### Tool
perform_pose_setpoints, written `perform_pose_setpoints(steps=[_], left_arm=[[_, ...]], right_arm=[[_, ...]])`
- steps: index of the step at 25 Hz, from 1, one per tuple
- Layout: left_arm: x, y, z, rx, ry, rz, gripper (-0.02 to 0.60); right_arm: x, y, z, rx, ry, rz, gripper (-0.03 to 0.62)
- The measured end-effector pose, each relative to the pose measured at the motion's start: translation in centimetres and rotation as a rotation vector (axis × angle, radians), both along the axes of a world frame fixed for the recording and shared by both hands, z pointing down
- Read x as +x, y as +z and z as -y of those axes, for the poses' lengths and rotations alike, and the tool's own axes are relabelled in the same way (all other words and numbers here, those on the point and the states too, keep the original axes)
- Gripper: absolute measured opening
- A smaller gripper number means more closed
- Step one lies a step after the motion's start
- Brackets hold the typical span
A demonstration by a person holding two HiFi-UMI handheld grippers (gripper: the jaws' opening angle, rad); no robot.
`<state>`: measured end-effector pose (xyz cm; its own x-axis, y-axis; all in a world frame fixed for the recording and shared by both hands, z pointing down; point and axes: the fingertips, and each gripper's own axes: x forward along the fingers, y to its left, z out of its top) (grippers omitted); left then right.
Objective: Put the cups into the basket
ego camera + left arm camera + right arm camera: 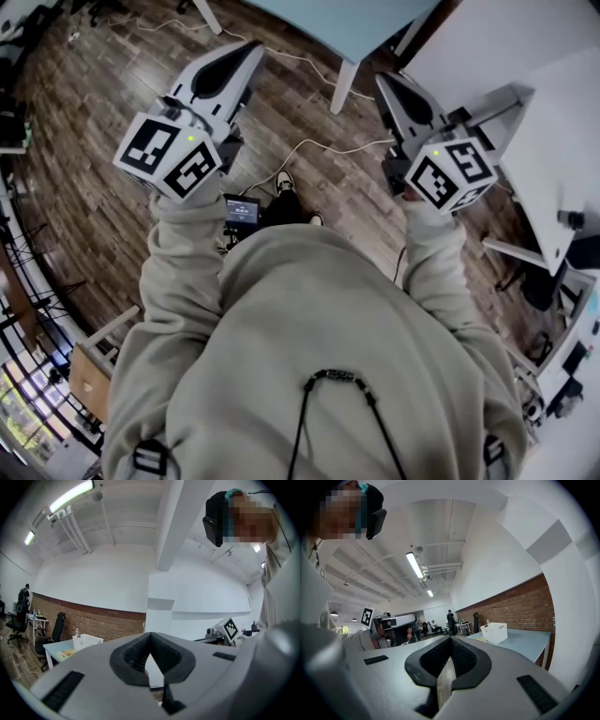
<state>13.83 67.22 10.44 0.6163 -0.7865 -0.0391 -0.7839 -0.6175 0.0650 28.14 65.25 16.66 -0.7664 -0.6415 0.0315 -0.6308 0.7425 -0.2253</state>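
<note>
Two grippers in head view: you're holding the left gripper (246, 54) and the right gripper (387, 86) out in front of your chest over the wood floor (112, 103), both pointing toward the light blue table (347, 23).

Left gripper view: its jaws are pressing together at the tips, with nothing between them. The white basket (87, 641) is sitting on the light blue table, well beyond the tips, off to the left.

Right gripper view: its jaws are pressing together too, empty. The basket (494, 632) is sitting on the light blue table (529, 644), off to the right, well apart from the tips.
</note>
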Motion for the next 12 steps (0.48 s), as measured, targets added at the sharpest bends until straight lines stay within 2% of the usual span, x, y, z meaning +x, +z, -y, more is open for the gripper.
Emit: perform_pose_setpoints(steps=[6, 12], left_arm=[[-2.0, 1.2, 5.0, -0.017, 0.003, -0.03, -0.002], [-6.7, 2.2, 11.6, -0.03, -0.021, -0.041, -0.002]], right_arm=[[-2.2, 1.0, 4.8, -0.021, -0.018, -0.051, 0.012], [-6.8, 2.1, 11.5, -0.035, -0.038, -0.105, 0.012]])
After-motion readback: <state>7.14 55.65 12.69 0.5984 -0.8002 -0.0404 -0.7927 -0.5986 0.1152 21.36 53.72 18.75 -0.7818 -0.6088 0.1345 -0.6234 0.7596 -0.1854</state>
